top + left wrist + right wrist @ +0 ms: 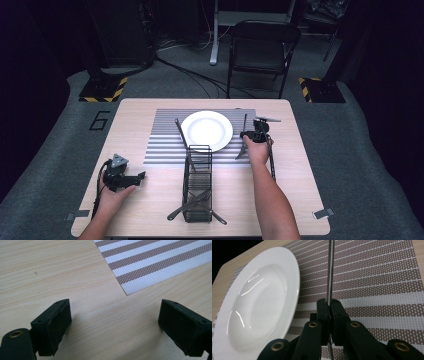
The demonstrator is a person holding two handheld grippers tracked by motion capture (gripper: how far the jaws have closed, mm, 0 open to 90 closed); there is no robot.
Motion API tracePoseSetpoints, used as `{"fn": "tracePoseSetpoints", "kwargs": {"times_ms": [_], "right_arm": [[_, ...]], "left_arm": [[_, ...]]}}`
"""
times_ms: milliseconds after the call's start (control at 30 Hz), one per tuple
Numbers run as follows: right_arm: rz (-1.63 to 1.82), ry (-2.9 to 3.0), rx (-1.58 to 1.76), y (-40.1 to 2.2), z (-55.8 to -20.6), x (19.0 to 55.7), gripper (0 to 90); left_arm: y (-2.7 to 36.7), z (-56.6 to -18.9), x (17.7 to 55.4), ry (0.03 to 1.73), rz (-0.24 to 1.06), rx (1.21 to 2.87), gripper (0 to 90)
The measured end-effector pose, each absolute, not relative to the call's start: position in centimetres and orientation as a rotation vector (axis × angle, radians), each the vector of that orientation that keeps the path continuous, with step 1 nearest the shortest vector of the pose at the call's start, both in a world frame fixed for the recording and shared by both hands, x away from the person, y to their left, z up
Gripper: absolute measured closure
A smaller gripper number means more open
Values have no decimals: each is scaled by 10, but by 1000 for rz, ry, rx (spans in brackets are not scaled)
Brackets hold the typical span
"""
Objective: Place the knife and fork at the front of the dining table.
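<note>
A person is sitting at a pale wooden table point(150, 205), setting a place for a meal with a handheld two-jaw gripper in each hand. The right gripper point(329, 305) is clamping its black jaws shut on the slim steel handle of a piece of cutlery point(330, 267), apparently a knife, and is holding it low over the brown-and-white striped woven placemat point(374, 277), just to the right of the round white ceramic plate point(259, 302), the side where a knife belongs. In the high view that plate point(206, 131) is resting mid-mat, with another utensil point(180, 132) lying along its left edge. A black wire cutlery basket point(198, 187) is standing nearer the person, more utensils poking out, within easy reach for the next pick. The left gripper point(142, 175) is waiting on bare wood near the mat's corner point(130, 288), its jaws spread wide and gripping nothing
</note>
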State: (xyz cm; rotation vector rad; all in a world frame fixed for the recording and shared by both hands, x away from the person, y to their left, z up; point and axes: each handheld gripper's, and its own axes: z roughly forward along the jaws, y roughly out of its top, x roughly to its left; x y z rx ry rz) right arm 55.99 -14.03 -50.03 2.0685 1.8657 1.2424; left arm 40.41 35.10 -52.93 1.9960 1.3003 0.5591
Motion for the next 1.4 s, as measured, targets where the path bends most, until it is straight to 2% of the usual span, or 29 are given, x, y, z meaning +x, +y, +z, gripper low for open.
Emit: {"fn": "tracePoseSetpoints", "kwargs": {"times_ms": [300,767,1400], "right_arm": [[1184,1902,2066,-124,-498,568,873],[1084,1955,2035,-126,-509,573,831],[1092,1943,2008,-129,-510,575,822]], "left_arm": [[351,-529,404,1295,560,2001,112],[351,-529,404,1293,559,2002,112],[350,-529,404,1294,559,2001,113]]}}
